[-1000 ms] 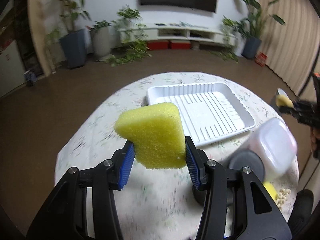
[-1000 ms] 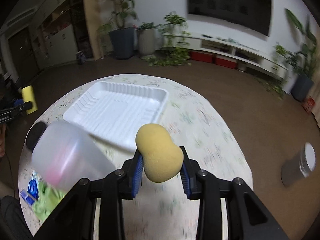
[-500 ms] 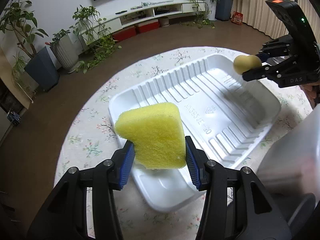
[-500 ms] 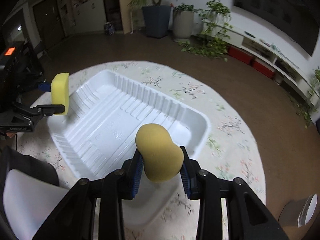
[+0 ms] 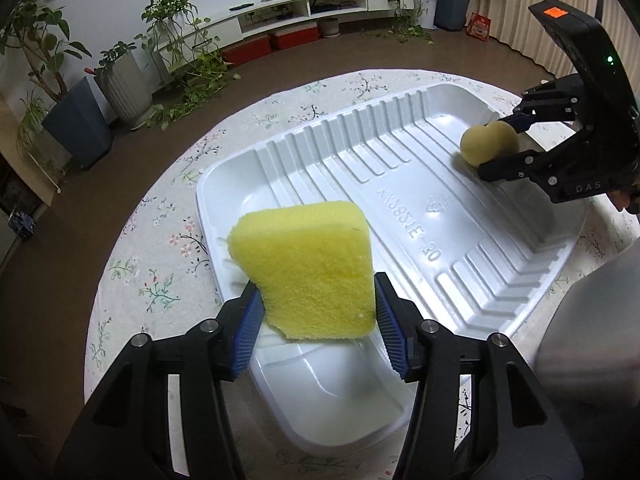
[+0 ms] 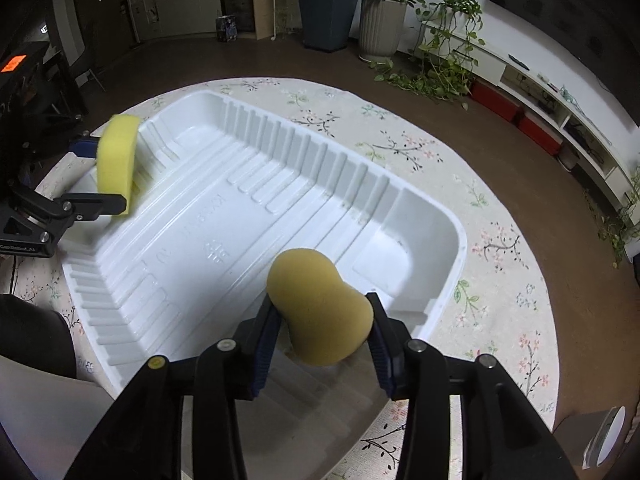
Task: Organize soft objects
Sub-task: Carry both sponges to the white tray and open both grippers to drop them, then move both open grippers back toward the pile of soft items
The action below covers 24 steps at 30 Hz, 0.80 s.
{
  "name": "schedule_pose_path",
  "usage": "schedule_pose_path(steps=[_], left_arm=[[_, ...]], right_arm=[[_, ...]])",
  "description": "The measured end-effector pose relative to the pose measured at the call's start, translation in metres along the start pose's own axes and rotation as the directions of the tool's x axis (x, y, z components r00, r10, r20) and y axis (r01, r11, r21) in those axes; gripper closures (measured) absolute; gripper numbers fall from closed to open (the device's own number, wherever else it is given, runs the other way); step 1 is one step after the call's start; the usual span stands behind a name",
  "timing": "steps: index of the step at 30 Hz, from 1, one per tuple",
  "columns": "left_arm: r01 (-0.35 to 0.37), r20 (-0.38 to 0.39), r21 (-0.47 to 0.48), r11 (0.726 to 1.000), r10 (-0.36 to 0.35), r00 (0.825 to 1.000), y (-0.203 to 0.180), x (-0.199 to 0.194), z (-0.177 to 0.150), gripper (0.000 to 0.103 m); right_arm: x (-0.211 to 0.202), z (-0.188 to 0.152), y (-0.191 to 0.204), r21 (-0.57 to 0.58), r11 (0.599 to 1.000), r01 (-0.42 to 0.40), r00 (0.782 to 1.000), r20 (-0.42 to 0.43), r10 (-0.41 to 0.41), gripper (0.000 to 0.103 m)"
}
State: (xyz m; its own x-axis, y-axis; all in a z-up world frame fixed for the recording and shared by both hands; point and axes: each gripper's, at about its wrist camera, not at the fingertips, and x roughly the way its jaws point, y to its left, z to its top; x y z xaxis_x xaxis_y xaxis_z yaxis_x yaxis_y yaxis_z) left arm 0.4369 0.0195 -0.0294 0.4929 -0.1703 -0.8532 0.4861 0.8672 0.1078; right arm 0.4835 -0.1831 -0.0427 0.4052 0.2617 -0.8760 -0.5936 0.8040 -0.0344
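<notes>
My left gripper [image 5: 316,300] has a yellow wedge-shaped sponge [image 5: 308,268] between its blue pads, just above the near left corner of the white ribbed tray [image 5: 400,184]. Its jaws are opening, and both pads still touch the sponge. My right gripper [image 6: 320,316] has a tan pear-shaped sponge [image 6: 316,304] between its pads, low over the tray's [image 6: 224,208] opposite end. Those jaws are opening too, with the sponge still between the pads. Each gripper shows in the other's view: the right gripper [image 5: 500,144] with the tan sponge [image 5: 486,144], and the left gripper [image 6: 106,174] with the yellow sponge [image 6: 116,160].
The tray lies on a round table with a flowered cloth [image 5: 160,248]. A translucent plastic container [image 5: 592,312] stands by the tray's near right side. A metallic cylinder [image 6: 600,436] sits past the table's edge. Potted plants and a low white shelf line the far walls.
Both grippers swung in over the tray and sank toward it, each with its sponge. The tan sponge now hangs lower, close to the tray floor. Both sets of jaws stand slightly wider.
</notes>
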Motion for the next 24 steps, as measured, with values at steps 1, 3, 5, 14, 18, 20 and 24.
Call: schedule_pose_path(steps=[1,3,5,14,18,20,24], left_arm=[[-0.001,-0.002,0.003,1.000,0.001,1.000,0.000,0.000,0.000,0.050],[0.008,0.000,-0.008,1.000,-0.008,1.000,0.003,-0.003,-0.001,0.049],[0.036,0.016,-0.033,0.999,-0.036,0.999,0.007,-0.006,-0.002,0.040],[0.087,0.127,-0.130,0.988,-0.071,0.989,0.030,-0.044,-0.008,0.035],[0.094,0.163,-0.189,0.978,-0.064,0.985,0.042,-0.066,-0.023,0.032],[0.078,0.149,-0.196,0.977,-0.049,0.988,0.044,-0.071,-0.033,0.032],[0.061,0.136,-0.202,0.977,-0.033,0.990,0.041,-0.084,-0.055,0.032]], right_arm=[[-0.002,-0.002,0.000,0.002,1.000,-0.001,1.000,0.004,0.001,0.054],[-0.004,-0.002,0.000,0.007,1.000,-0.007,1.000,0.010,0.007,0.051],[-0.010,-0.003,0.000,0.011,1.000,-0.002,1.000,0.029,0.002,0.044],[-0.051,-0.009,-0.015,0.088,0.995,-0.038,0.987,0.159,0.024,0.035],[-0.077,-0.026,-0.027,0.140,0.989,-0.047,0.980,0.196,0.019,0.034],[-0.085,-0.039,-0.032,0.166,0.985,-0.038,0.980,0.200,0.004,0.031],[-0.095,-0.068,-0.042,0.219,0.976,-0.005,0.984,0.177,-0.035,0.030]])
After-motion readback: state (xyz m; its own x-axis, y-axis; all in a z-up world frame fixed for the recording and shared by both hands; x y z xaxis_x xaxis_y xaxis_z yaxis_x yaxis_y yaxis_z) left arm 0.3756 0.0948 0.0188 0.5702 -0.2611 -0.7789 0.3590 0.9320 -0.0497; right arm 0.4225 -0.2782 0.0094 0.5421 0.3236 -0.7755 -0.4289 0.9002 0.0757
